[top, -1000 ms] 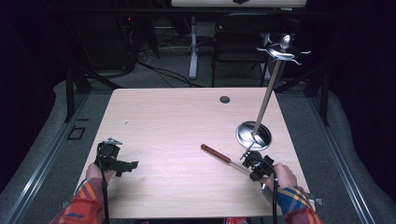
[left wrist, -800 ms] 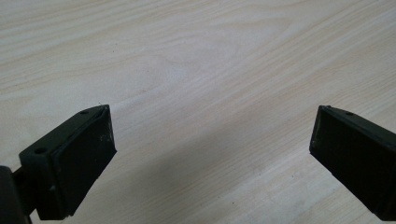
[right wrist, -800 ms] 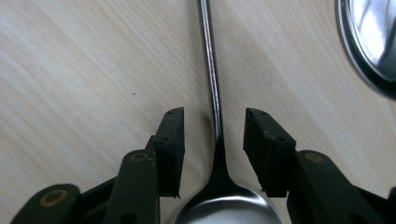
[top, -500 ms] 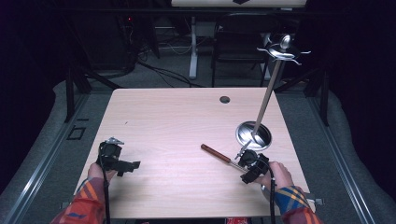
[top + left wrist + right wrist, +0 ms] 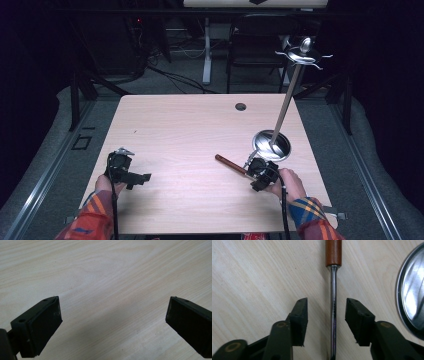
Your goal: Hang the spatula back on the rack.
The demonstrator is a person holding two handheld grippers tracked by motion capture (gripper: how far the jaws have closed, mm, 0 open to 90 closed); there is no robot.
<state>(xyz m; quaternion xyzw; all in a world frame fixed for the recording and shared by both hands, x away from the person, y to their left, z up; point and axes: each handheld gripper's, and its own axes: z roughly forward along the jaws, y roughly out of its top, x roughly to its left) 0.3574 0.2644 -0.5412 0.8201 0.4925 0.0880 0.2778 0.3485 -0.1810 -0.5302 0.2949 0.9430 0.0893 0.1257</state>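
Wooden-handled utensil [image 5: 333,302] flat on table [image 5: 249,277], between right gripper [image 5: 326,312] jaws, untouched

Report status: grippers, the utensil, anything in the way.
Left gripper open over bare table. Right gripper open, jaws just closing, astride the utensil shaft, pads not touching. Stand base close on one side, not blocking.

High view looks forward and down from above the near edge of the table [image 5: 190,130], whole top visible. Left gripper view sits close over bare wood near left, facing down. Right gripper view, close over near right, faces along the utensil [image 5: 333,302] beside the stand base [image 5: 412,297]; high view shares both.
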